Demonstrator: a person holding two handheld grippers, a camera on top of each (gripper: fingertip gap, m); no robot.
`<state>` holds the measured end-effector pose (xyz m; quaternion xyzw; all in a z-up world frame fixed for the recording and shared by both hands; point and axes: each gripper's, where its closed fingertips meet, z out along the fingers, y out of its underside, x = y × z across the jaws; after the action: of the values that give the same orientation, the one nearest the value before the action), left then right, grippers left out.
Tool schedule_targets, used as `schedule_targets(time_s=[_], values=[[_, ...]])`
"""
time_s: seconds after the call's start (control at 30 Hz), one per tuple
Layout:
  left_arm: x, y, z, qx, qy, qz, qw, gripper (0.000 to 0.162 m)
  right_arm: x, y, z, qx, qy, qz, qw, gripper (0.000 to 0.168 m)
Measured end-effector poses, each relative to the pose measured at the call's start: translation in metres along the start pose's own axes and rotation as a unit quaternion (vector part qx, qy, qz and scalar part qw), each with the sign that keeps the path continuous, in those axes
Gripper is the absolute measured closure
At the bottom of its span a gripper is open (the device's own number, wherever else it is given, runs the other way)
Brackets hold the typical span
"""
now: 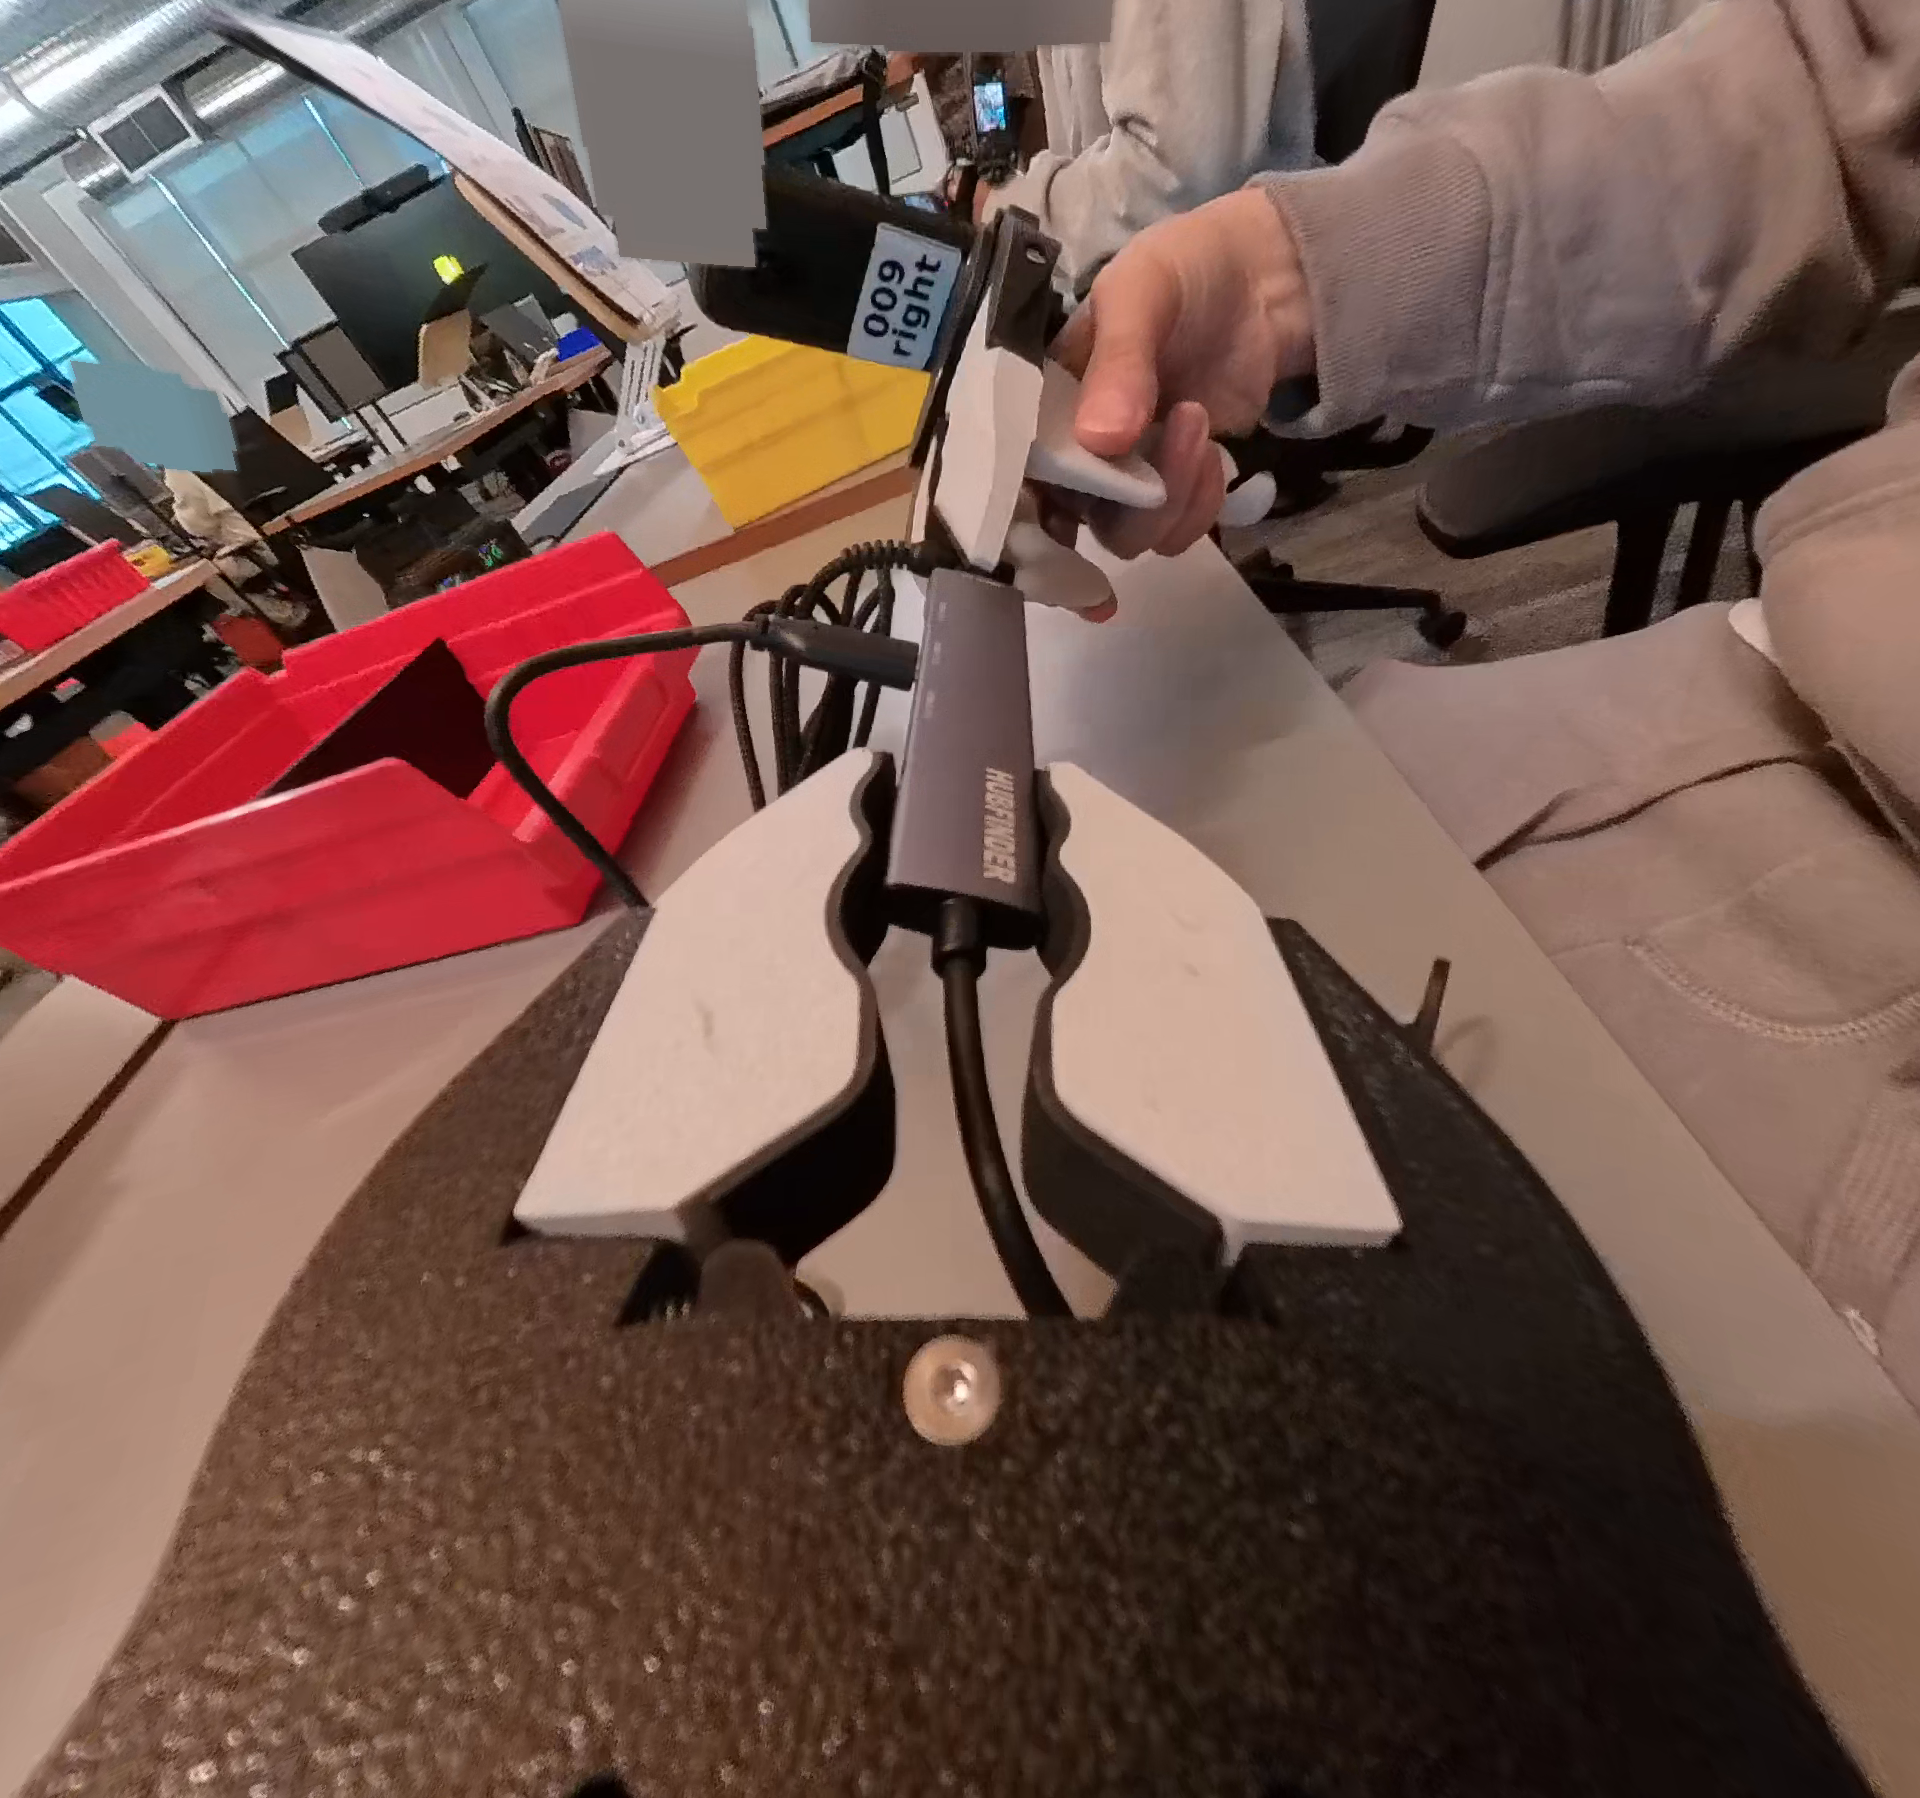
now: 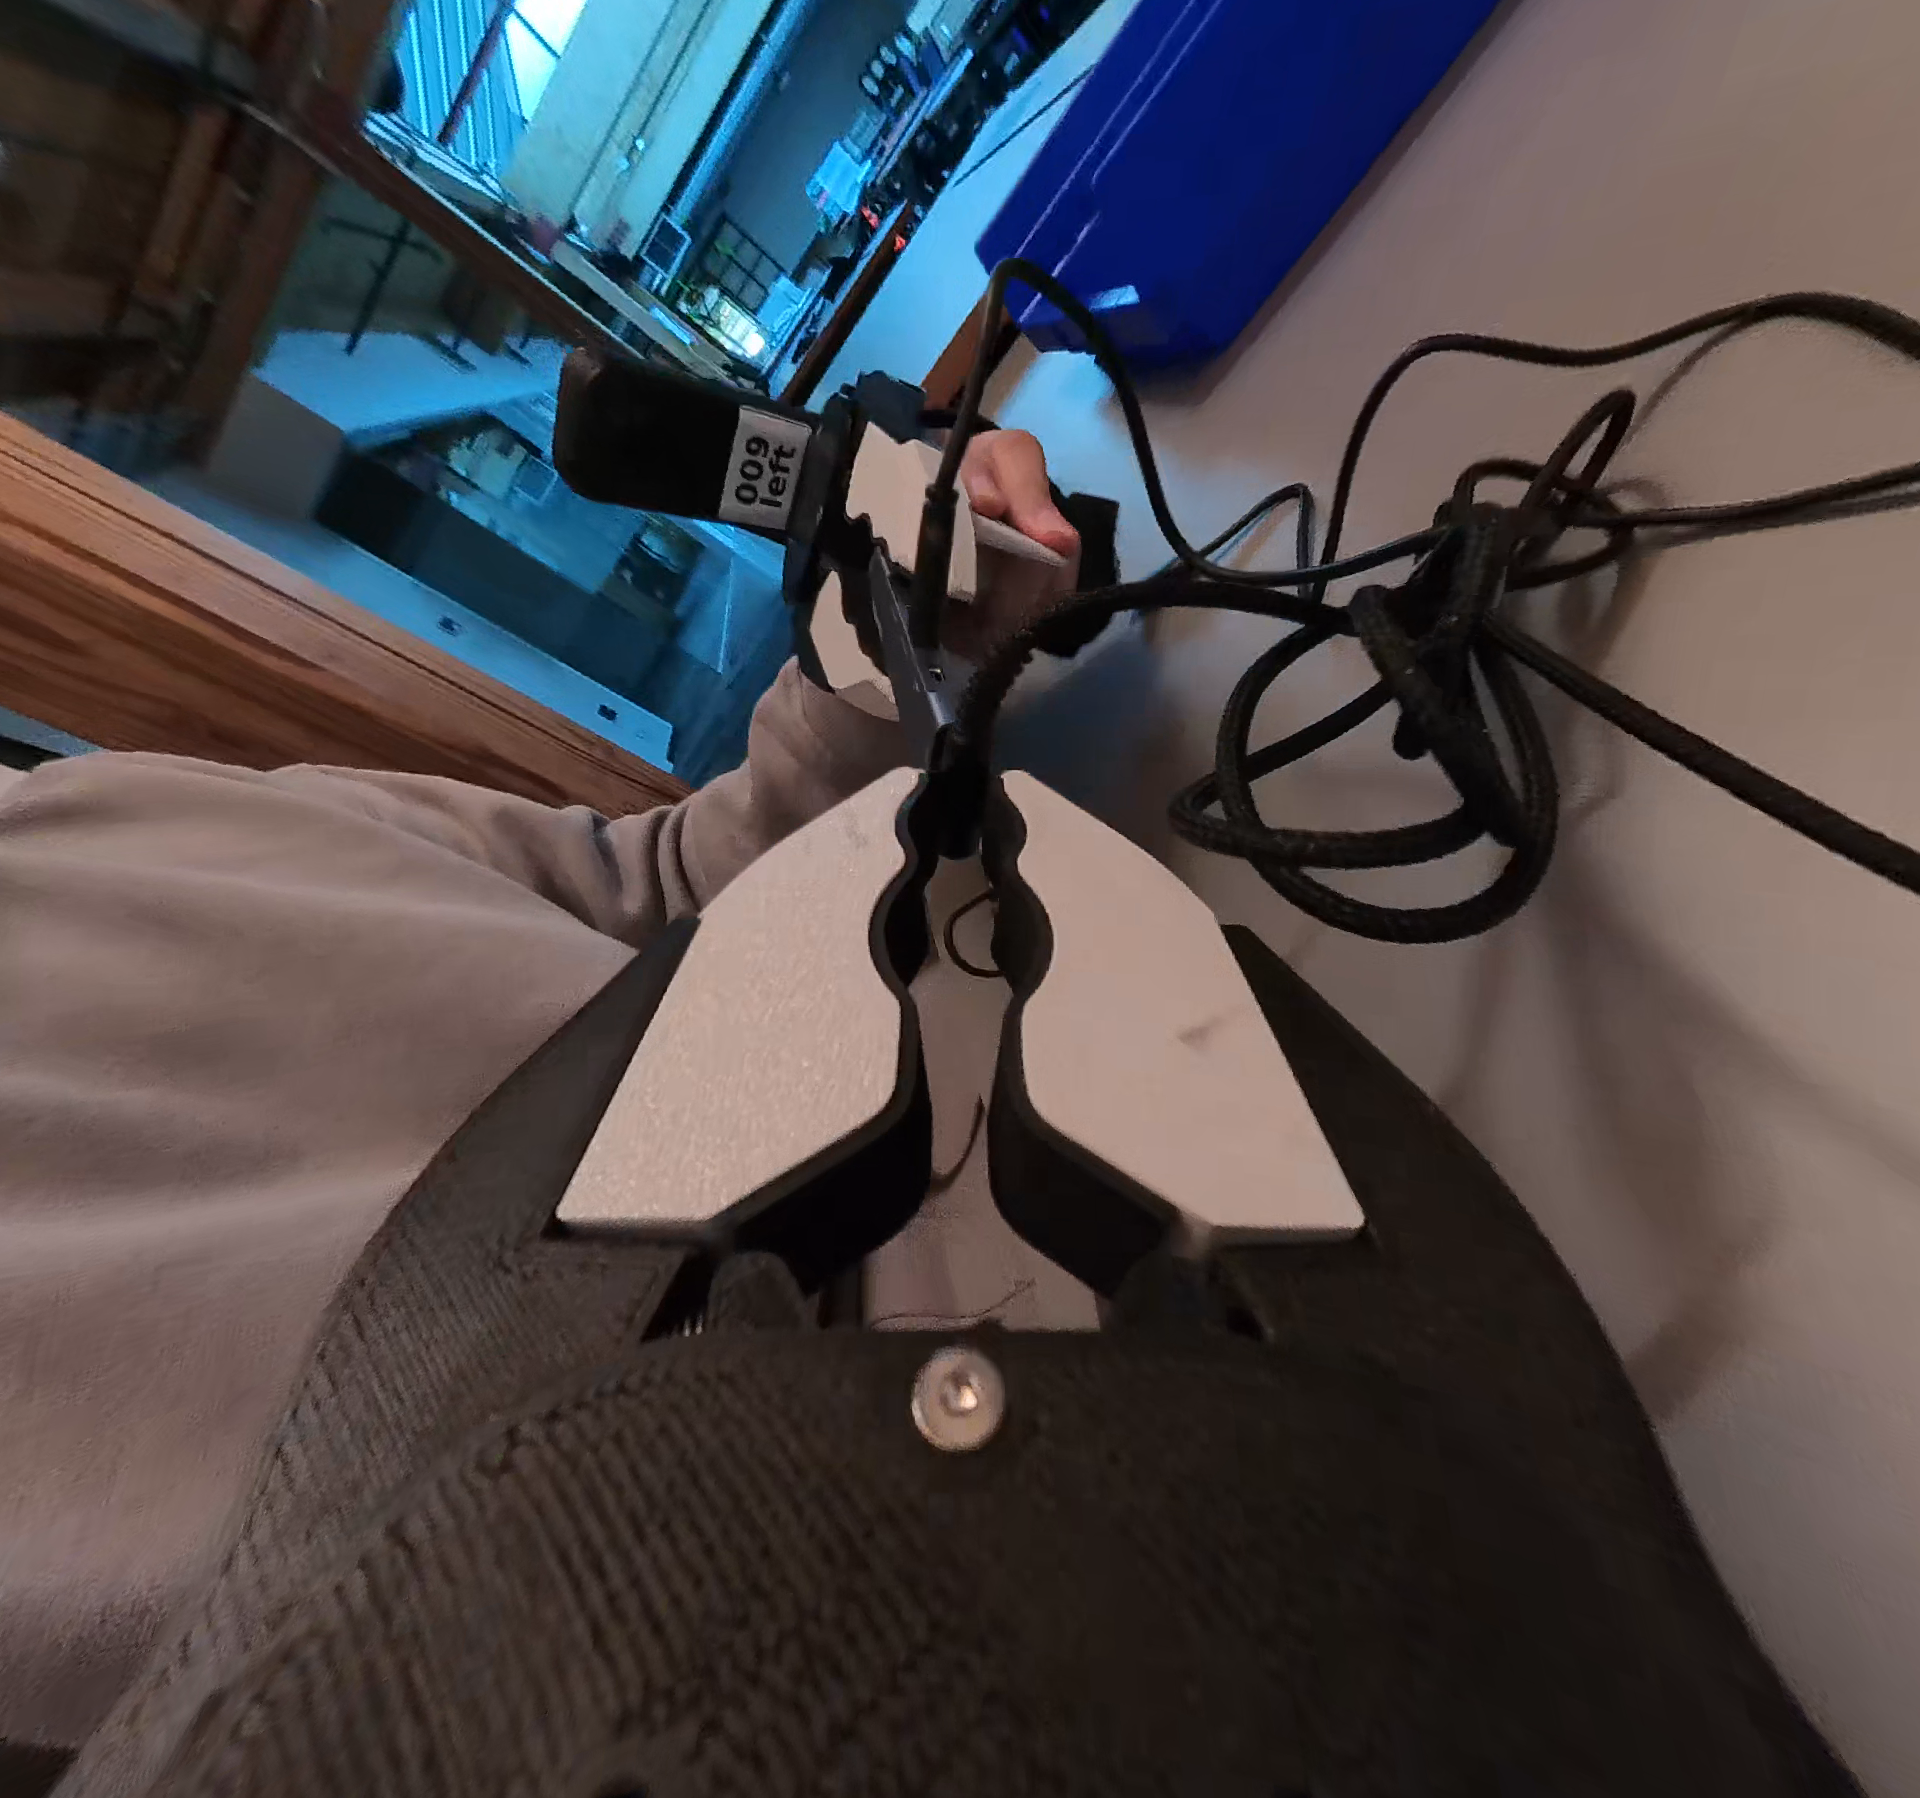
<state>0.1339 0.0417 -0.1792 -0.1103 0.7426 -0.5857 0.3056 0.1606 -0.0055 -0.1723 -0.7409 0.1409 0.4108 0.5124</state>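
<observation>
My left gripper (image 1: 966,792) is shut on a slim grey USB hub (image 1: 961,709) and holds it above the table, the hub's own black lead (image 1: 977,1073) running back between the fingers. A black cable (image 1: 665,652) is plugged into the hub's left side. My right gripper (image 2: 961,798) is shut on the plug of a black braided cable (image 2: 987,678) at the hub's far end (image 2: 914,668). The right gripper also shows in the left wrist view (image 1: 1039,585), held by a hand. The left gripper shows in the right wrist view (image 2: 914,636).
A red bin (image 1: 312,844) stands on the grey table (image 1: 260,1177) to the left, a yellow bin (image 1: 790,429) behind it. A blue bin (image 2: 1247,107) and a tangle of braided cable (image 2: 1434,709) lie on the table. A person in grey clothes sits close by. Spacing between my two grippers at the tips: around 6 centimeters.
</observation>
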Motion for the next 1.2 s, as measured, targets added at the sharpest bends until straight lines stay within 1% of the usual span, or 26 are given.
schedule_targets(time_s=[0.1,0.3,0.47,0.6,0.7,0.77,0.83,0.93,1.0,1.07,1.1,1.2], values=[[0.000,-0.007,0.001,-0.004,-0.007,0.013,1.000,0.137,-0.005,-0.003,-0.003,0.003,-0.002,-0.009,1.000,0.160],[0.002,-0.001,0.006,-0.015,-0.007,0.015,1.000,0.137,0.000,0.001,-0.007,0.006,0.010,-0.014,1.000,0.159],[0.005,-0.004,0.009,-0.022,-0.004,0.021,1.000,0.137,-0.005,0.004,-0.013,-0.003,0.013,-0.021,1.000,0.159],[0.005,-0.005,0.012,-0.013,-0.007,0.017,1.000,0.137,-0.007,0.003,-0.016,-0.010,0.015,-0.019,1.000,0.160],[0.005,-0.007,0.013,-0.004,-0.007,0.004,1.000,0.137,-0.009,0.001,-0.018,0.005,0.011,-0.014,1.000,0.160],[0.006,-0.008,0.013,0.004,-0.003,-0.003,1.000,0.137,-0.010,0.001,-0.017,0.014,-0.007,0.003,1.000,0.160],[0.005,-0.014,0.012,0.022,-0.002,-0.018,1.000,0.137,-0.006,0.000,-0.014,0.037,0.000,-0.005,0.999,0.160],[0.006,-0.010,0.012,0.014,-0.002,-0.029,0.999,0.137,0.002,0.002,-0.012,0.062,-0.007,0.032,0.998,0.159],[0.005,-0.009,0.014,0.018,-0.004,-0.039,0.999,0.137,0.006,0.002,-0.011,0.074,0.001,0.034,0.997,0.158],[0.005,-0.008,0.012,0.017,-0.005,-0.033,0.999,0.137,0.005,0.003,-0.010,0.070,0.001,0.011,0.997,0.159],[0.005,-0.009,0.011,0.021,-0.004,-0.030,0.999,0.137,0.003,0.002,-0.009,0.066,-0.010,0.019,0.998,0.159],[0.007,-0.011,0.007,0.023,0.004,-0.013,1.000,0.137,-0.003,0.007,-0.007,0.021,-0.032,0.023,0.999,0.159]])
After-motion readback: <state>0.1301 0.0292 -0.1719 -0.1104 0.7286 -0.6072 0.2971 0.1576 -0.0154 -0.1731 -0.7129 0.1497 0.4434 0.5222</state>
